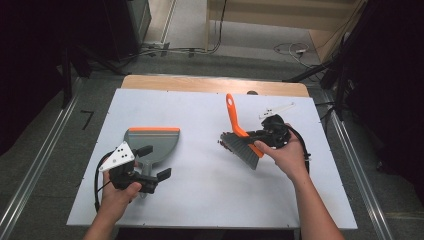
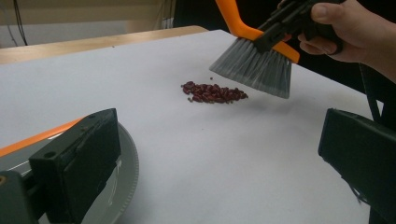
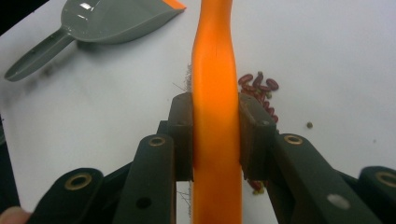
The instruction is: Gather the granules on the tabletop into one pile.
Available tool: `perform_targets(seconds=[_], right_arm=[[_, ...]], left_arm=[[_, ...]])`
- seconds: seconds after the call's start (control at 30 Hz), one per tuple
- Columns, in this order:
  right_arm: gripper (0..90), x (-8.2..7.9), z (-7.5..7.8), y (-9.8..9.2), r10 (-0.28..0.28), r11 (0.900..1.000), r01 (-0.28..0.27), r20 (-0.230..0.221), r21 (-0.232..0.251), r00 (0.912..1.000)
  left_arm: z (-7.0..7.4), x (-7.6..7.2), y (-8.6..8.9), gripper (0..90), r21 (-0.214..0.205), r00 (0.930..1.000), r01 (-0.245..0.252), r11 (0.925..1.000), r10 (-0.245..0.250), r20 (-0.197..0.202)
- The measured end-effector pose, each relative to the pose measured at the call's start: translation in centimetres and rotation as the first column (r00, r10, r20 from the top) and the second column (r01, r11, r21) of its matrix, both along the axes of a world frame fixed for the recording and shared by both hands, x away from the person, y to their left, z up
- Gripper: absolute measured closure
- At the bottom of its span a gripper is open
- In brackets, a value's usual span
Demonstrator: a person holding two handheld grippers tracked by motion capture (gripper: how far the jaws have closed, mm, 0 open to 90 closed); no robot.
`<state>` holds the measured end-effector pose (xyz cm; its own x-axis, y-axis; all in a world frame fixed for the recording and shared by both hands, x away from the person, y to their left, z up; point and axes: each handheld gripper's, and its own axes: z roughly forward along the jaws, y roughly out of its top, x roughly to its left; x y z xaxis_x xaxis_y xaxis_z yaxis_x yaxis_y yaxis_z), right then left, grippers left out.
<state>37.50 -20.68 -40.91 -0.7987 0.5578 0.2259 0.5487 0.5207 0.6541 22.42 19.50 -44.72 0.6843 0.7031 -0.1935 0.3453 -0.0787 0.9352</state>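
A grey dustpan (image 1: 152, 142) with an orange front lip lies on the white board's left half. My left gripper (image 1: 154, 161) hovers over its handle, open and holding nothing. In the left gripper view the jaws (image 2: 219, 140) stand wide apart, and the pan's rim (image 2: 128, 163) curves under the left one. My right gripper (image 1: 253, 135) is shut on the orange handle of a hand brush (image 1: 235, 120). Its grey bristles (image 2: 254, 65) hang just above and beside a small pile of red beans (image 2: 212, 92). The right gripper view shows the handle (image 3: 217, 93) clamped between both pads, with beans (image 3: 261, 86) beyond.
The white board (image 1: 200, 200) rests on a wooden table (image 1: 210, 84) with metal rails on both sides. A small white piece (image 1: 276, 109) lies near the far right of the board. One stray bean (image 3: 309, 124) sits apart from the pile.
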Motion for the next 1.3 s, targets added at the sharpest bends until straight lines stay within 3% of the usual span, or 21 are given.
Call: perform_targets(seconds=[0.53,1.3], right_arm=[[68.8,-3.9,-1.6,-5.5,-0.107,0.9905,0.108,-0.013,0.085,0.9942],[68.8,-8.0,-3.0,-11.7,-0.227,0.9667,0.229,-0.032,0.114,0.9735]], left_arm=[[-0.2,0.0,0.7,0.0,-0.014,0.9999,-0.015,0.9998,0.015,0.003],[-0.4,0.0,1.8,0.0,-0.018,0.9992,-0.038,0.9991,0.038,0.011]])
